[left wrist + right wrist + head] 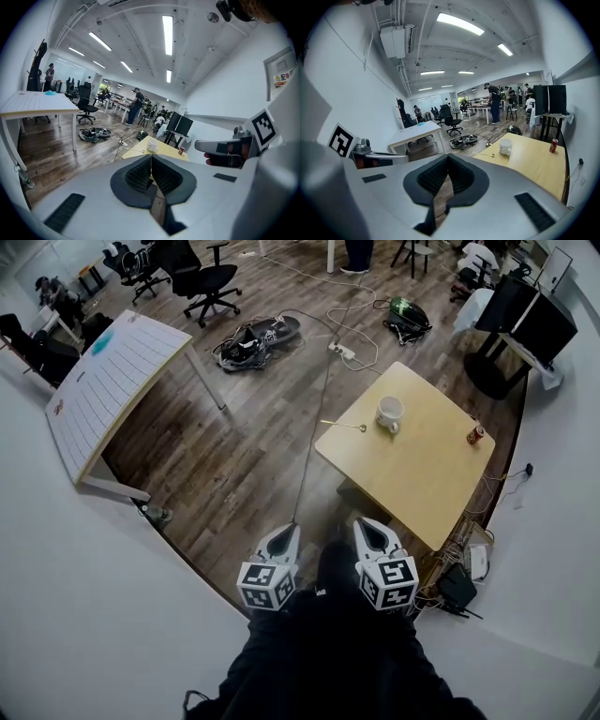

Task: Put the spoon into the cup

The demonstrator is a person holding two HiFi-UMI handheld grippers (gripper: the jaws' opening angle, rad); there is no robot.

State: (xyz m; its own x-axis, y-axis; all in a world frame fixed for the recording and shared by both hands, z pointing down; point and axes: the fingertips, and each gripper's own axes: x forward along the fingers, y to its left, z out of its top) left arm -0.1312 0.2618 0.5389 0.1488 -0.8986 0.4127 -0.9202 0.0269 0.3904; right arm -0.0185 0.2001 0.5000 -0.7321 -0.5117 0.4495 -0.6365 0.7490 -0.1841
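Observation:
A white cup [390, 413] stands near the far left corner of a yellow table [422, 479]. A slim metal spoon [345, 425] lies on the tabletop just left of the cup. Both grippers hang well short of the table, over the wooden floor. My left gripper [284, 538] and right gripper [373, 532] are side by side, each shut with nothing held. In the left gripper view the pads [140, 176] meet at the tip, with the cup [152, 146] far ahead. The right gripper view shows the cup [505, 147] and spoon [489, 156] beyond its closed tip [448, 159].
A red can [476, 434] stands at the table's right corner. A large white table [117, 381] is at the left, with office chairs [202, 282] behind. A dark bag [253, 338], cables and a power strip [345, 351] lie on the floor. Black monitors [525, 315] stand at far right.

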